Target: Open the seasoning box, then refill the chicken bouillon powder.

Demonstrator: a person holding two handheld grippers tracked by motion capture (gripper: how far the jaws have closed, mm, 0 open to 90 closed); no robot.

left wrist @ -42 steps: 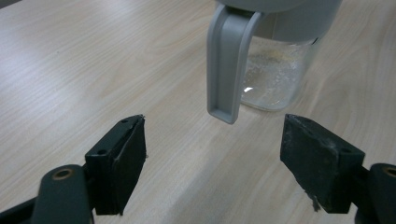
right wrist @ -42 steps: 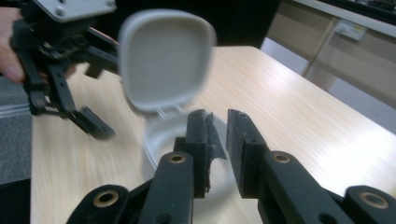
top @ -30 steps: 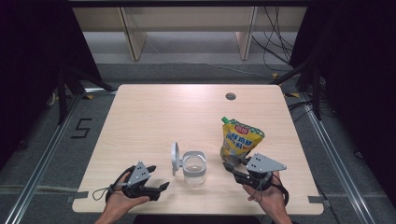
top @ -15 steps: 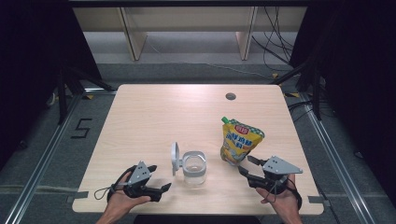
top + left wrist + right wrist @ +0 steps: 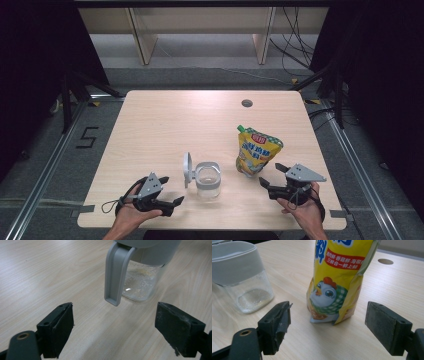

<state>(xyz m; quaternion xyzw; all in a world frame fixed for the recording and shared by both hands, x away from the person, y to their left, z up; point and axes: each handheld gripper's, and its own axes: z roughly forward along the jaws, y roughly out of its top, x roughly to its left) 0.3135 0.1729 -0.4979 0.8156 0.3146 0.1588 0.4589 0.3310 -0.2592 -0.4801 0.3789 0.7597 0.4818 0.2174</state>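
Pale wood table (image 5: 165, 125) in the high view carries a clear jar (image 5: 207, 179) with its grey lid (image 5: 187, 169) flipped up, and a yellow seasoning pouch (image 5: 257, 152) standing just right of it. The left gripper (image 5: 170, 192) rests near the jar, the right gripper (image 5: 272, 176) just short of the pouch.

In the left gripper view, the jaws stand wide apart, empty, the jar (image 5: 142, 277) ahead holding perhaps a powdery residue.

In the right gripper view, the jaws have just been opening, with the pouch (image 5: 339, 280) upright beyond them, apparently untouched.
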